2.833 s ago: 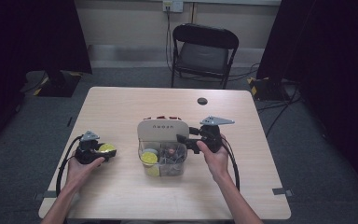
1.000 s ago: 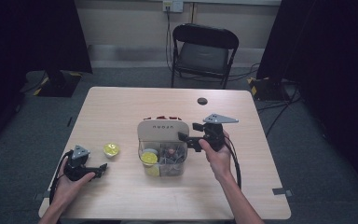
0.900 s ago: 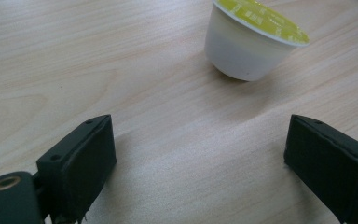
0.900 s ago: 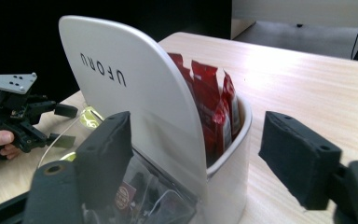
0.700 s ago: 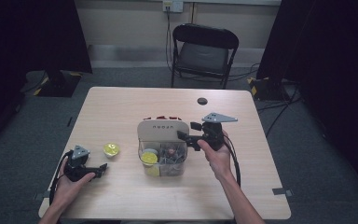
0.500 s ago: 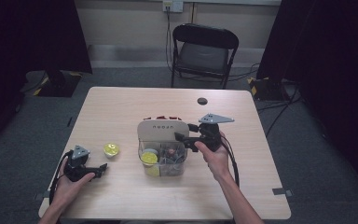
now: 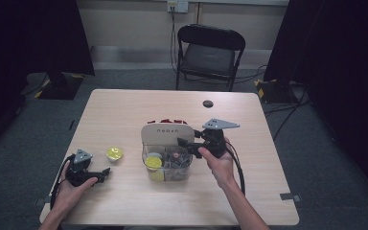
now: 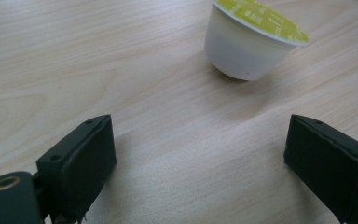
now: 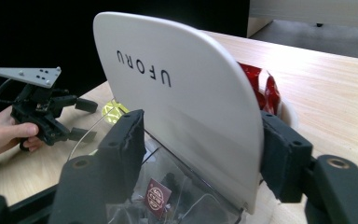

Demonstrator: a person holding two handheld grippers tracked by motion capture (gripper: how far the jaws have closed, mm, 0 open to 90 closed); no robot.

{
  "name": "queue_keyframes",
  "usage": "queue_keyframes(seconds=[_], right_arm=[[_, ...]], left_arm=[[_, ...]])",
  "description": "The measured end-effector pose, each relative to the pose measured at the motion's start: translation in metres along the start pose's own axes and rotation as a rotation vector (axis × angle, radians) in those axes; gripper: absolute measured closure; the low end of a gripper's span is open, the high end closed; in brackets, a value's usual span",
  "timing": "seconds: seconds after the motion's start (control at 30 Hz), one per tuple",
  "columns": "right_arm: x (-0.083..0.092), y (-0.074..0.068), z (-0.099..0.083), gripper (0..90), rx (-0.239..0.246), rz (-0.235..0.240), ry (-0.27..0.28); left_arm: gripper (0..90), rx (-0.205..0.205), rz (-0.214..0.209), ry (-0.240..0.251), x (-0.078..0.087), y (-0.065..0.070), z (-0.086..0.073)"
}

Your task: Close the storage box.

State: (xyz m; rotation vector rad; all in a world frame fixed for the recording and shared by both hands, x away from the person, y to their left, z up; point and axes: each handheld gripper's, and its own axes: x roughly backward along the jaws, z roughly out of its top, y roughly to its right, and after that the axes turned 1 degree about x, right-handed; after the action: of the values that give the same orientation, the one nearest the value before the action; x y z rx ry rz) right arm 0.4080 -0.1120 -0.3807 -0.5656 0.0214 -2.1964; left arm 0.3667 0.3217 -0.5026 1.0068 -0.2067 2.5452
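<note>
Item: clear plastic organiser box [image 7: 167, 165] with upright white divider panel [image 9: 186, 93], lettered "UFORU". Location: centre of surface [image 7: 124, 115], red sachets [image 9: 256, 79] behind panel at 12 o'clock, coffee capsules inside clear front compartment. Handling, judged: rigid but thin-walled, light, smooth and apt to slip; likely to tip if pulled high on panel; best taken at panel's right edge, low, near box wall.

Right gripper [image 7: 188, 145]: at 3 o'clock of box, fingers [image 9: 121, 140] just closing, one on each face of white panel, apparently clamping it though contact not fully clear. Hand level, forearm entering from 5 o'clock, wrist straight, grey plate on top.

Left gripper [image 7: 103, 173]: at 8 o'clock of box, resting low on surface, pointing toward 3 o'clock, fingers [image 8: 81, 163] spread wide, nothing between.

Loose item: yellow-lidded white coffee capsule [image 8: 249, 39], upright on surface, just beyond left gripper at 1 o'clock, apart from fingers. Light, thin-walled, foil lid easily dented; grip at side wall.
</note>
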Motion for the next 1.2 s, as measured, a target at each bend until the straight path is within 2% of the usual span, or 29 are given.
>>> queue_keyframes(seconds=[0.13,0.33,0.73,1.2], right_arm=[[0.000,-0.003,0.000,39.1,0.015,-0.022,-0.002],[0.001,-0.005,0.000,39.6,0.024,-0.024,-0.010],[0.007,-0.003,-0.002,42.4,-0.003,0.006,0.012],[0.013,-0.008,-0.004,41.7,0.006,0.034,0.001]], left_arm=[[8.3,-0.001,-0.001,-0.001,0.000,0.000,0.000],[8.3,-0.001,-0.002,-0.001,0.000,0.000,0.000],[8.3,0.001,-0.006,0.000,0.000,0.000,0.000],[8.3,0.000,-0.006,0.000,0.000,0.000,0.000]])
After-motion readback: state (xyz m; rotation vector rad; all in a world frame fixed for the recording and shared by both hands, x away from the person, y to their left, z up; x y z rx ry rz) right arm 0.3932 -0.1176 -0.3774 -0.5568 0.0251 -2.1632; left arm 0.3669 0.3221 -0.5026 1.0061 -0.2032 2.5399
